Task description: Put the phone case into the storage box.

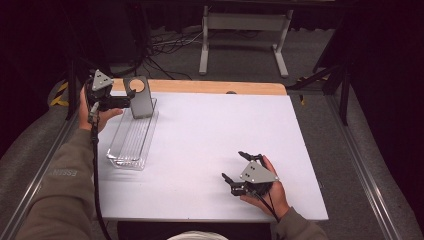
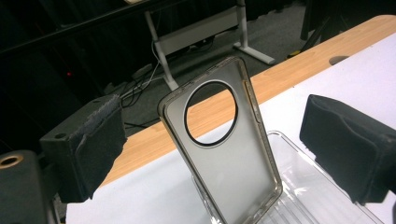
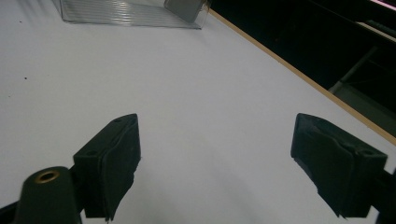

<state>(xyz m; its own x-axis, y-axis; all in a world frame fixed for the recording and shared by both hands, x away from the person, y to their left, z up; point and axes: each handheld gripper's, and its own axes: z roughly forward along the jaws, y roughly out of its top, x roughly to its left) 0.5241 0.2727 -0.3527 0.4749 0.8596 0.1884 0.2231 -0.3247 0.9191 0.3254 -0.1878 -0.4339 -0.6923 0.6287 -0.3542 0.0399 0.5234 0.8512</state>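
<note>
A clear plastic tray (image 1: 131,142) lies at the far left of the white table (image 1: 210,145), and a grey phone case (image 1: 138,97) with a round hole near its top stands upright in the tray's far end — leaning back a little, its lower edge inside the tray. The left gripper (image 1: 120,102) sits just left of the case with its jaws apart, one on either side of it and not touching it. The right gripper (image 1: 239,167) rests near the table's near right — jaws wide apart over bare tabletop, well apart from the tray.
</note>
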